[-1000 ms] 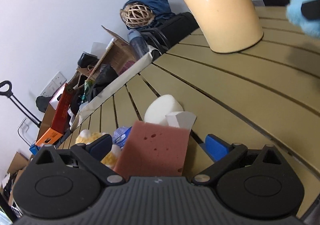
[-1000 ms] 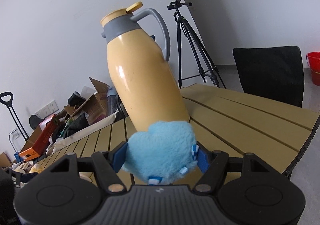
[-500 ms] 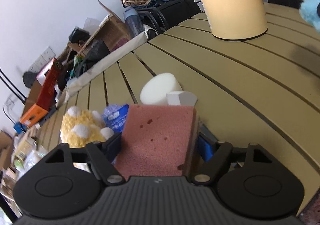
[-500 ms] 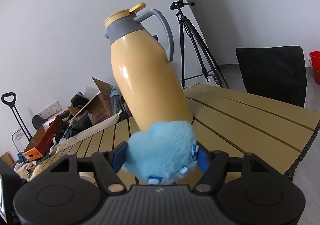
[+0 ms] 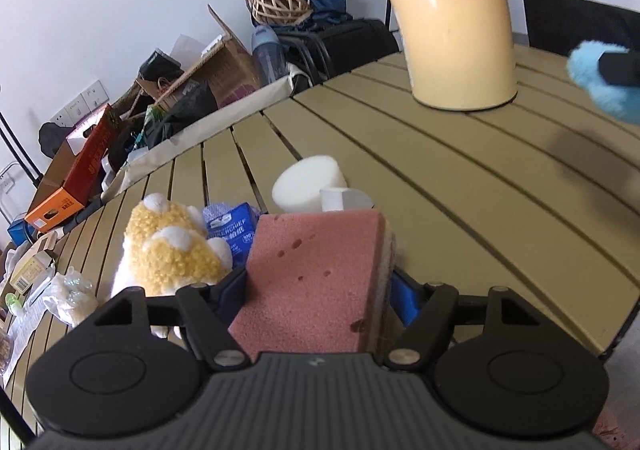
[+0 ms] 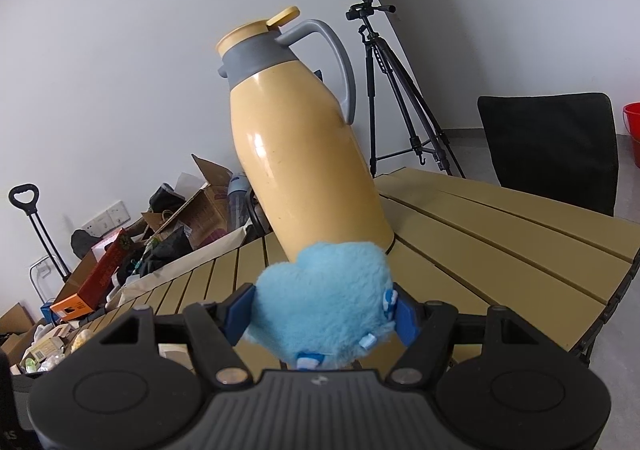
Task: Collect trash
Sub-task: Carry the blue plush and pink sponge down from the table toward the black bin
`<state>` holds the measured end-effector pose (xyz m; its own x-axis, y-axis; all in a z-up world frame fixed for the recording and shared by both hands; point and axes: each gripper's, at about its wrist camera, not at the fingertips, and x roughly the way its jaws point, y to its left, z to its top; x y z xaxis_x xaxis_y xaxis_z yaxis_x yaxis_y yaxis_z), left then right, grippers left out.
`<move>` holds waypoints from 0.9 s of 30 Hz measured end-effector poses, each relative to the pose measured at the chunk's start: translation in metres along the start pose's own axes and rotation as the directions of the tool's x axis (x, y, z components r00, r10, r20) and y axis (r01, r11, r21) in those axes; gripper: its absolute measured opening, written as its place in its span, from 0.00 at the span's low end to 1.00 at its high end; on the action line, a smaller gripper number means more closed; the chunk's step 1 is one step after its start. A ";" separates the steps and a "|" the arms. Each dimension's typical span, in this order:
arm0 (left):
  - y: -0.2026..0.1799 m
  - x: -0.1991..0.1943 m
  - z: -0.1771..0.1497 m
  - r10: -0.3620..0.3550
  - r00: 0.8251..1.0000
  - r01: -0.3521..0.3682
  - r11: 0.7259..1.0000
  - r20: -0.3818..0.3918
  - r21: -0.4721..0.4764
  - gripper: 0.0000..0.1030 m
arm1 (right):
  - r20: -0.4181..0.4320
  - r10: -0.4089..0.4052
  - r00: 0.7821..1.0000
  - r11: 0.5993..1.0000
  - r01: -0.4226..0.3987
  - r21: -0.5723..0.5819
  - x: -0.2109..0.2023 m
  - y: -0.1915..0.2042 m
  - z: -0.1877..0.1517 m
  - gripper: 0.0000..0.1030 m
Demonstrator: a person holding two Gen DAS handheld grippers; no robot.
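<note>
- Left gripper [image 5: 320, 286]: jaws have just been closing; both pads now press the sides of the pink sponge [image 5: 316, 278], which fills the lower centre of the left wrist view.
- Sponge: held at a tilt above the slatted table [image 5: 460, 186]; a pale layer shows along its right edge.
- White foam pieces [image 5: 310, 188]: on the table just beyond the sponge, at frame centre.
- Yellow plush [image 5: 172, 250]: left of the sponge, on the table, with a blue packet [image 5: 232, 230] between the two.
- Right gripper [image 6: 324, 310]: jaws clamped on the blue plush [image 6: 324, 302], lower centre of the right wrist view; the same plush appears at the right edge of the left wrist view.
- Jug [image 6: 296, 142]: stands on the table directly behind the blue plush, at frame centre.
- Tripod [image 6: 396, 82]: upper right, beyond the table.
- Box clutter [image 5: 168, 98]: upper left, past the table edge.
</note>
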<state>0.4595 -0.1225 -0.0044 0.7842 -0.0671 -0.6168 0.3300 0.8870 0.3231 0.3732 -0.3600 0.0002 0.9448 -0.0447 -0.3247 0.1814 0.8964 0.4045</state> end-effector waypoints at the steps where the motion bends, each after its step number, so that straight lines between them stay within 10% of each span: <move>1: 0.000 -0.004 0.000 -0.002 1.000 0.002 1.000 0.008 -0.006 0.71 | 0.000 0.002 1.000 1.000 -0.002 0.000 0.000 0.000 0.000 0.67; 27: 0.015 -0.131 -0.055 0.063 0.993 -0.021 0.930 0.103 -0.367 0.71 | -0.002 0.166 0.986 0.979 -0.165 -0.120 -0.054 0.020 -0.013 0.67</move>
<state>0.3331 -0.0754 0.0416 0.8534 -0.0580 -0.5179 0.0979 0.9939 0.0499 0.3226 -0.3341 0.0141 0.9612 0.1058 -0.2546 -0.0113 0.9377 0.3472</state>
